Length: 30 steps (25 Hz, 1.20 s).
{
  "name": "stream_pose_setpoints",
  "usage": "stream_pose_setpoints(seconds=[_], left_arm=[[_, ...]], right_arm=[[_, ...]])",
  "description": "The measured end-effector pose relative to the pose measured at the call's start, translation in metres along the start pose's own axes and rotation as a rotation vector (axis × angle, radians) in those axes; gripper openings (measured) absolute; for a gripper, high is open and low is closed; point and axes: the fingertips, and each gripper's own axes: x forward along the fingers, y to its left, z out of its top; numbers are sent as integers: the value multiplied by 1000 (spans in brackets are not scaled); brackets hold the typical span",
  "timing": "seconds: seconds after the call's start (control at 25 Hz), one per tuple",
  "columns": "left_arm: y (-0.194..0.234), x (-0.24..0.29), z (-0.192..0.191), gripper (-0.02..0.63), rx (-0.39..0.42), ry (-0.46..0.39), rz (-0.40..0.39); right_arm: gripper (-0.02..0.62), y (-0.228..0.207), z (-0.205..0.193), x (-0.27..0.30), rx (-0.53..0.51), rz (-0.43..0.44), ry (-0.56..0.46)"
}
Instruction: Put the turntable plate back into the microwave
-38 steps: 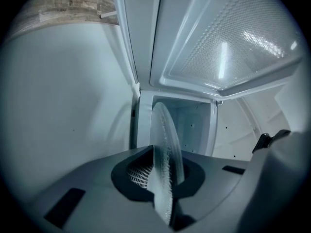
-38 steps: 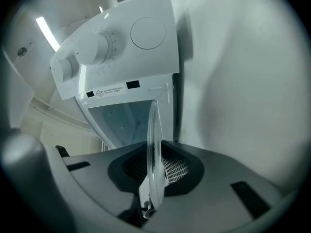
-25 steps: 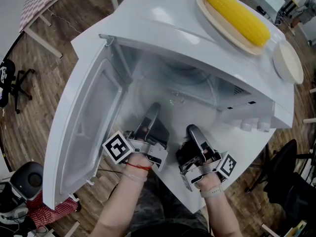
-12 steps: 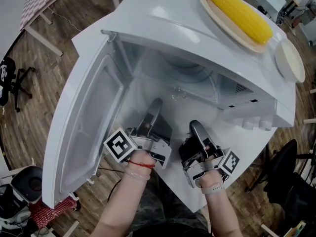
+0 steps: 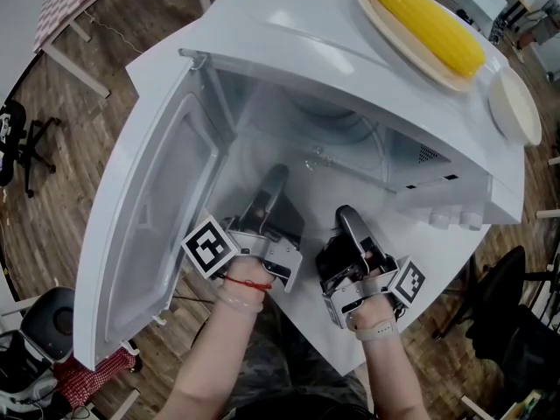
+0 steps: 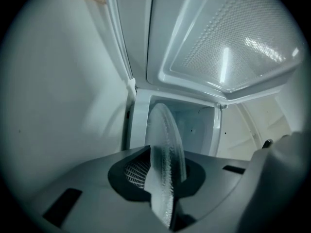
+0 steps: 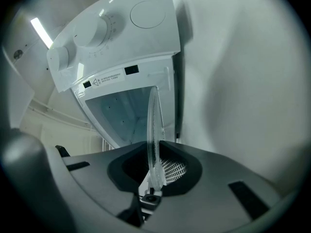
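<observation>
The clear glass turntable plate (image 5: 337,143) lies about level in the mouth of the white microwave (image 5: 289,51), partly inside the cavity. My left gripper (image 5: 274,178) is shut on its near left rim. My right gripper (image 5: 346,216) is shut on its near right rim. In the left gripper view the plate (image 6: 165,144) stands edge-on between the jaws of the left gripper (image 6: 163,181). In the right gripper view, the right gripper (image 7: 154,174) pinches the thin rim of the plate (image 7: 154,130) in the same way.
The microwave door (image 5: 153,226) hangs open at the left. Its control knobs (image 5: 451,220) sit at the right of the opening. On top lie a corn cob (image 5: 426,23) on a plate and a white dish (image 5: 514,108). Chairs and wooden floor surround the table.
Both grippers have moved a little forward toward the cavity, carrying the glass plate further in. The grip on the plate is unchanged.
</observation>
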Motion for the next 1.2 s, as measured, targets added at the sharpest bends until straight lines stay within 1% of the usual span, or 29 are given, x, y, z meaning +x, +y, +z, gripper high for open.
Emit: stream_pose_setpoints(seconds=[0.16, 0.52, 1.2], left_arm=[[-1, -3, -1, 43, 7, -5, -15], [-1, -13, -7, 46, -21, -17, -13], [-2, -23, -13, 52, -29, -1, -8]], right_arm=[[51, 0, 1, 1, 2, -8, -6], [53, 1, 2, 8, 2, -14, -36], [54, 0, 8, 16, -4, -25, -69]])
